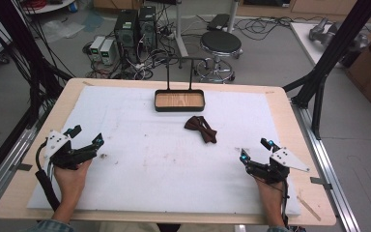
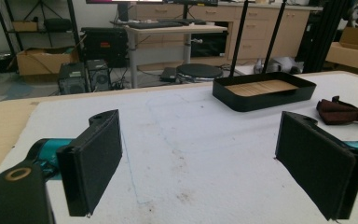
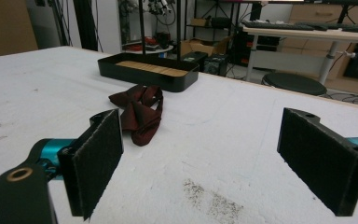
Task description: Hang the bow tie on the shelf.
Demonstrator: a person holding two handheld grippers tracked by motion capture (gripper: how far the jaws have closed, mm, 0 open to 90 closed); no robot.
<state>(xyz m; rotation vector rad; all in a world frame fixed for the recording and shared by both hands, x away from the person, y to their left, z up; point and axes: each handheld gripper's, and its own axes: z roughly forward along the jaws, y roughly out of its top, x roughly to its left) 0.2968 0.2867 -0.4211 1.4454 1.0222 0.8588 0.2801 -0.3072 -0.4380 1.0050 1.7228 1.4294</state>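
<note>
The bow tie lies loose on the white mat, just in front of the black tray with the wooden floor and a little to its right, touching neither gripper; the right gripper rests near the right edge of the mat with its jaws wide apart and nothing between them, and the left gripper sits well off at the left edge, likewise spread and empty; the likely job is to lift the tie and lay it in the tray, and the right gripper is plainly the nearer one for it; from the right gripper view the bow tie lies ahead and left of the jaw line, so the hand should swing left until the tie's knot is centred between the pads; come down low enough to catch the fabric rather than skim it, and close on the thick middle, not on a floppy wing; the left gripper can stay clear.
</note>
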